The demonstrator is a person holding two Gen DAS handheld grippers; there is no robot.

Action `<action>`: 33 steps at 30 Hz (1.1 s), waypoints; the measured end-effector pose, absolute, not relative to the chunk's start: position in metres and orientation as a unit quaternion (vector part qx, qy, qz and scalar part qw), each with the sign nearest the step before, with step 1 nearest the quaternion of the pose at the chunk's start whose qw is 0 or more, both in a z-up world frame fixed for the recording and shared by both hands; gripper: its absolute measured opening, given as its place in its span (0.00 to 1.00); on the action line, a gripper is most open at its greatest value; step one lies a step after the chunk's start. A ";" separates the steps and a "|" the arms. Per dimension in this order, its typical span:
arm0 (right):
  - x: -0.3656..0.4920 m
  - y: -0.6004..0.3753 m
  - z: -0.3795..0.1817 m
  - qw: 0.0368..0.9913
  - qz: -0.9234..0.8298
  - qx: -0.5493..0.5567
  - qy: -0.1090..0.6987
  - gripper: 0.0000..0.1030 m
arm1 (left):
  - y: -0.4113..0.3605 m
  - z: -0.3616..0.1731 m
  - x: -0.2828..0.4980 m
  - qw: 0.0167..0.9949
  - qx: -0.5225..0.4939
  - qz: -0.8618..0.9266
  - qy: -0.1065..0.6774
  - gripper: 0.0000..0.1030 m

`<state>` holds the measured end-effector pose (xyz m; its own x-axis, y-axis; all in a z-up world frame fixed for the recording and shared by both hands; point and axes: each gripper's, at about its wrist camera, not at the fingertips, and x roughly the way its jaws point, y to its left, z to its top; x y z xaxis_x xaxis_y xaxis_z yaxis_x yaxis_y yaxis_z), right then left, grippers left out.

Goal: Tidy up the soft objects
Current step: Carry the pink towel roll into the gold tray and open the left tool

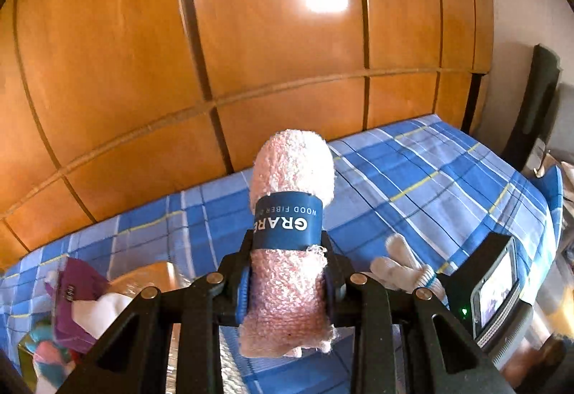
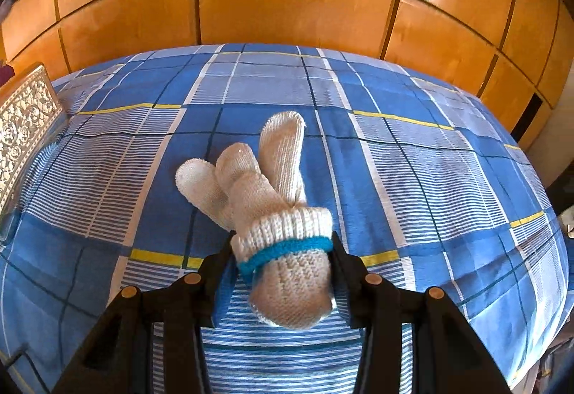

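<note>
Pink fuzzy rolled cloth with a dark blue paper band (image 1: 290,243) sits clamped in the left hand-held gripper (image 1: 287,290) above the blue plaid bed (image 2: 430,179); the right hand-held gripper (image 2: 283,272) grips a white knitted glove bundle (image 2: 276,214) on it.

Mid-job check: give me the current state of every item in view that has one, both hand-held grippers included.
Left hand-held gripper: shut on the pink cloth roll.
Pink cloth roll: rolled, banded by a dark blue label, held above the bed.
Right hand-held gripper: shut on the white knit gloves.
White knit gloves: bundled, cuff folded over, fingers resting on the bed.
Plaid bedspread: spread flat.
</note>
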<state>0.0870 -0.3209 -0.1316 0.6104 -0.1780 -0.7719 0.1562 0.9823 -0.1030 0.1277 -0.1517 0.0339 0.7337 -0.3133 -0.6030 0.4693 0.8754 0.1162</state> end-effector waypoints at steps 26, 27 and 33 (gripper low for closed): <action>0.085 -0.317 -0.132 0.900 -0.106 -0.020 0.422 0.45 | 0.030 0.090 0.204 0.939 -0.025 -0.097 0.328 0.30; 0.085 -0.317 -0.132 0.900 -0.106 -0.020 0.421 0.45 | 0.051 0.091 0.204 0.941 -0.035 -0.081 0.326 0.30; 0.085 -0.317 -0.132 0.901 -0.107 -0.019 0.421 0.45 | 0.177 0.075 0.184 0.936 -0.098 0.020 0.336 0.30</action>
